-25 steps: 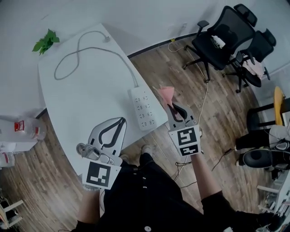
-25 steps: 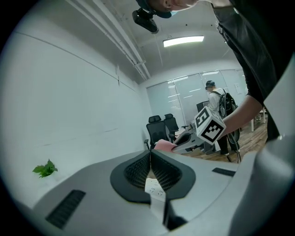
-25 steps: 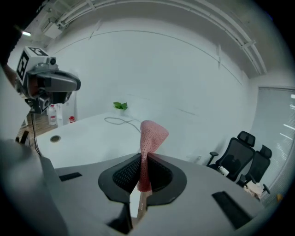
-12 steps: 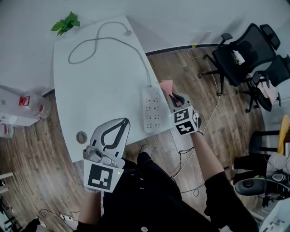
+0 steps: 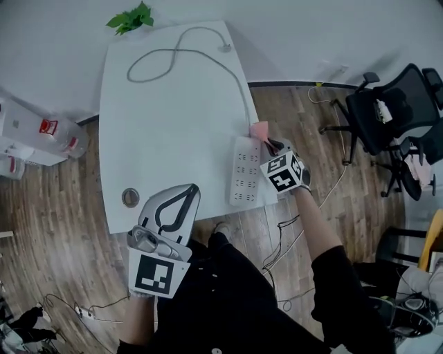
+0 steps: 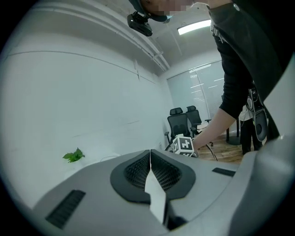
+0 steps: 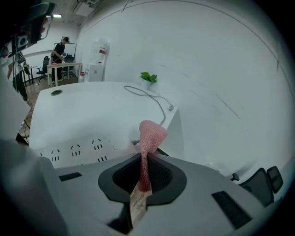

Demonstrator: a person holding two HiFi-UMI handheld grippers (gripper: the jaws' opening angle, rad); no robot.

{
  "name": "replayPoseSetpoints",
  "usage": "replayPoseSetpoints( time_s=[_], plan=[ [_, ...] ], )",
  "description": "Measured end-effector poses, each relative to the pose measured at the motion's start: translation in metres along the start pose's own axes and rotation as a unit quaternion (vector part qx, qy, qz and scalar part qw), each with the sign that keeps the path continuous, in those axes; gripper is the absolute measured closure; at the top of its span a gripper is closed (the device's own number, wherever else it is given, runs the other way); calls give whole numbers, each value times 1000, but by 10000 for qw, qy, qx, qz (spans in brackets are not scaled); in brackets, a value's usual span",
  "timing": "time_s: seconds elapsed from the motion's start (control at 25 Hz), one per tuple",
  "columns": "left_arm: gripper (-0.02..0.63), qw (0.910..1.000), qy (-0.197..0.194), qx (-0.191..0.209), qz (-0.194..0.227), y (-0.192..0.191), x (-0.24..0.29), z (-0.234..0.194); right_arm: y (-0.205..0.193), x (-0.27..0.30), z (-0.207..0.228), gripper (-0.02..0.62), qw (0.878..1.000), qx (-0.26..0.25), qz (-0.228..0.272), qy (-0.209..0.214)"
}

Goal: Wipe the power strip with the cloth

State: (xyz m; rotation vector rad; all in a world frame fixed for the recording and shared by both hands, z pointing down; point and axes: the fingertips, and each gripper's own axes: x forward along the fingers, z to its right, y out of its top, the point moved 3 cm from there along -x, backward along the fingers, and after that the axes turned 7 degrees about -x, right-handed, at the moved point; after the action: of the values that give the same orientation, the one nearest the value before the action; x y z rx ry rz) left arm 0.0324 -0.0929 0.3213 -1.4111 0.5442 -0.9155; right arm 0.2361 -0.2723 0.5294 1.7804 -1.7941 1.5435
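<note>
A white power strip (image 5: 244, 171) lies along the right edge of the white table (image 5: 166, 138), its grey cable (image 5: 208, 52) looping to the far end. My right gripper (image 5: 268, 144) is shut on a pink cloth (image 5: 259, 131), held at the strip's far right corner. In the right gripper view the pink cloth (image 7: 148, 143) sticks up from the closed jaws, with the power strip (image 7: 83, 150) just to the left. My left gripper (image 5: 181, 192) is shut and empty at the table's near edge; its view shows the right gripper's marker cube (image 6: 182, 144) ahead.
A green plant (image 5: 130, 18) sits at the table's far corner. A round cable grommet (image 5: 130, 198) is near the front left edge. Black office chairs (image 5: 391, 110) stand right on the wooden floor, boxes (image 5: 41, 131) left. Cables (image 5: 325, 200) trail on the floor.
My right gripper has carried the pink cloth forward to the far corner of the power strip. The head view has swung, so the table sits more centred. The left gripper has stayed put.
</note>
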Motion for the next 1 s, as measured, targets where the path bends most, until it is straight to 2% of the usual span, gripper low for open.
replayPoseSetpoints(
  time_s=[0.2, 0.4, 0.8, 1.0],
  plan=[
    [588, 9998, 176, -47, -24, -6, -9, -9, -3, 17, -7, 548, 9995, -199, -200, 144],
    [588, 9996, 253, -73, -46, -12, -14, -17, 1, 21, -17, 548, 9992, -270, -186, 238],
    [588, 9999, 151, -33, -56, -14, -16, -24, 3, 13, -29, 548, 9991, -264, -168, 299],
    [588, 10000, 61, -34, -48, -14, -17, -28, 8, 7, -42, 548, 9980, -382, -151, 481]
  ],
)
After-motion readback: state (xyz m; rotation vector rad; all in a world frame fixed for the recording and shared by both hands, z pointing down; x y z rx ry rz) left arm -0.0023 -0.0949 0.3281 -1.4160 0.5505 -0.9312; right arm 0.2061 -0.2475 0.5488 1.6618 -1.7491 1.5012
